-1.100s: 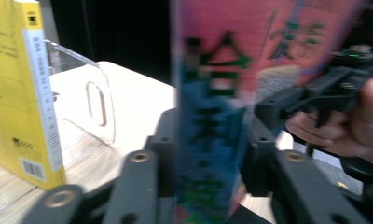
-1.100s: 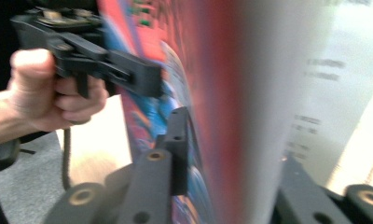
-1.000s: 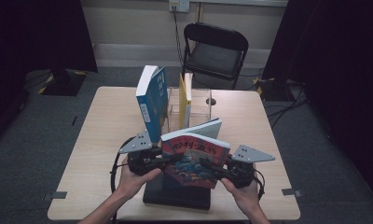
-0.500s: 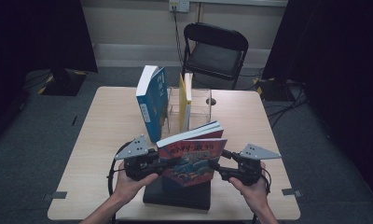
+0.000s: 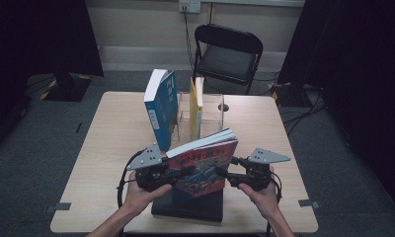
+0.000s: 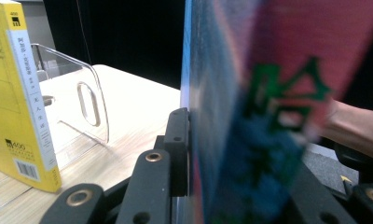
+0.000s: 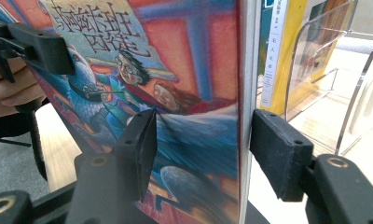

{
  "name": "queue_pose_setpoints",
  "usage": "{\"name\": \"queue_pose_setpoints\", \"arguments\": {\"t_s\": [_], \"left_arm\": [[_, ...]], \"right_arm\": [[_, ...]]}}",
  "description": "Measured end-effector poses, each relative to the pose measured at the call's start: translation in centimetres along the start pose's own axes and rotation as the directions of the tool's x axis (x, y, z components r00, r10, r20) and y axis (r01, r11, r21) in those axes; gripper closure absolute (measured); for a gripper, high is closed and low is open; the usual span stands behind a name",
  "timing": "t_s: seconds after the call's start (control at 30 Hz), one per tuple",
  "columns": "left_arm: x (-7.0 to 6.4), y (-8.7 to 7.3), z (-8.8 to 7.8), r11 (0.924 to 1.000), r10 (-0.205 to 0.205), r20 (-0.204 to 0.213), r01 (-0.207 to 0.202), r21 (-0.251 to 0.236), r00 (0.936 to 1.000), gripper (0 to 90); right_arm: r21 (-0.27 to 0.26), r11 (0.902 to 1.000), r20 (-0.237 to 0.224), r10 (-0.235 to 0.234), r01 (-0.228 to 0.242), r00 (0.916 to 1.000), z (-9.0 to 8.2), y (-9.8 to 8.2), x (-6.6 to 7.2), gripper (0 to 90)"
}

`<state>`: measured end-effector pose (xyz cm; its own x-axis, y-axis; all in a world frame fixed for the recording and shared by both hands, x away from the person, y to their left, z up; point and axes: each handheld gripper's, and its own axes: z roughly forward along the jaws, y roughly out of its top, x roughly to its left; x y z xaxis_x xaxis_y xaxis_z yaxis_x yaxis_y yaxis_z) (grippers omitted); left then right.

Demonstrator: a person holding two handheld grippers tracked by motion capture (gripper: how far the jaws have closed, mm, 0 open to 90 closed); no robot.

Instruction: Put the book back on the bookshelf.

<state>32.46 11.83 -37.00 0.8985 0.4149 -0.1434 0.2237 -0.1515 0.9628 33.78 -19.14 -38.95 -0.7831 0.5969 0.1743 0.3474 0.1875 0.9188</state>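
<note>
The left gripper is pinching a glossy red picture book with Chinese lettering above the table; the right gripper, its jaws just closing, is straddling the book's edge ungripped, near a yellow book marked "400"

Blue book upright, yellow book in clear stand, black chair

Light wooden table on grey carpet floor. Black folding chair w/ empty seat behind table's far edge. Pale wall at back w/ white socket, cables hanging down. Black curtains both sides; room dim.
</note>
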Motion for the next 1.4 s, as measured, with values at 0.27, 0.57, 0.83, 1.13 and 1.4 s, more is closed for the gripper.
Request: {"name": "queue_pose_setpoints", "arguments": {"t_s": [0.27, 0.57, 0.83, 1.13, 1.4], "left_arm": [[-0.5, -0.1, 1.3, 0.9996, 0.021, 0.004, -0.021, -0.021, 0.9998, 67.6], [-0.6, -0.1, 1.2, 0.9996, 0.028, -0.004, -0.028, 0.004, 0.9996, 54.4], [-0.6, -0.2, 1.1, 0.9995, 0.033, -0.057, -0.033, 0.002, 0.9978, 74.2], [-0.2, -0.2, 0.7, 0.9999, 0.011, -0.085, -0.011, 0.004, 0.9963, 74.7], [0.9, -0.5, -1.2, 0.9997, -0.025, -0.132, 0.025, 0.003, 0.9910, 74.7]], "right_arm": [[0.004, 0.9999, 0.009, -0.009, 0.009, 0.9999, -0.1, 0.0, 0.2, 43.4], [0.008, 0.9999, 0.016, -0.010, 0.009, 0.9998, 0.0, 0.0, 0.2, 43.7], [0.005, 1.0000, 0.022, -0.009, 0.009, 0.9997, 0.0, 0.0, 0.1, 46.6], [0.014, 0.9998, 0.027, 0.014, -0.014, 0.9995, 0.2, -0.5, -0.5, 36.2], [0.039, 0.9979, 0.090, 0.047, -0.051, 0.9949, -1.1, -1.7, -1.7, 30.3]]}}
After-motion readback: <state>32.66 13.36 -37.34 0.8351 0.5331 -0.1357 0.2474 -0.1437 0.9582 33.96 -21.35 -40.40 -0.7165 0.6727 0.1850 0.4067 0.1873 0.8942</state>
